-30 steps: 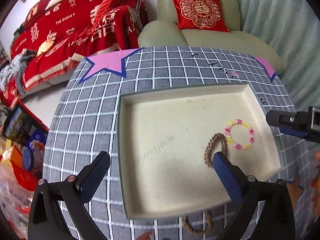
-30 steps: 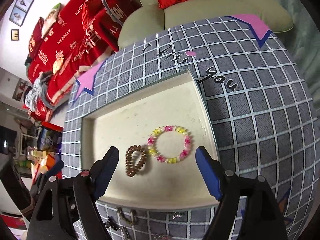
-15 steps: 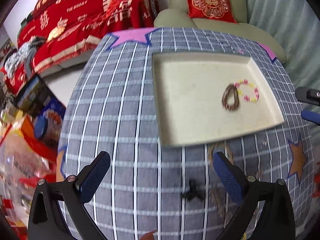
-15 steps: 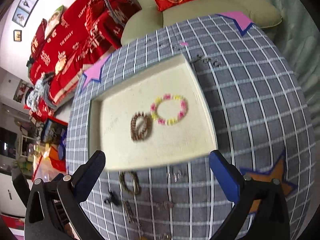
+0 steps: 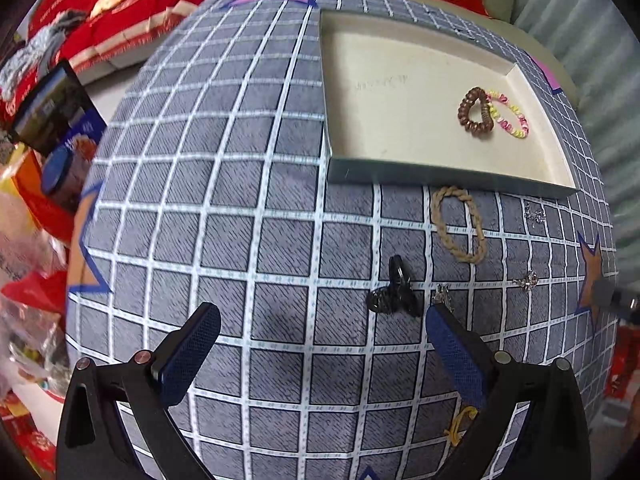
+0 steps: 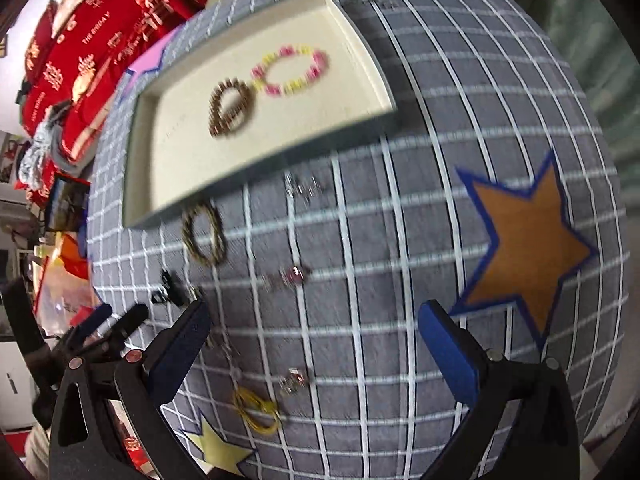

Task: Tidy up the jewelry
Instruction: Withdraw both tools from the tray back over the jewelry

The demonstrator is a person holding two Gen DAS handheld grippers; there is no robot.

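Checked cloth covers the table; ahead of both wide-open, empty grippers, left and right, the tray holds two bracelets, likely sorted, while loose pieces await nearer.

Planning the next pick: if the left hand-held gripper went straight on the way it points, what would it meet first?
Probably bare tablecloth; the left hand-held gripper is open, and the black hair claw sits right of centre. Depth is unclear.
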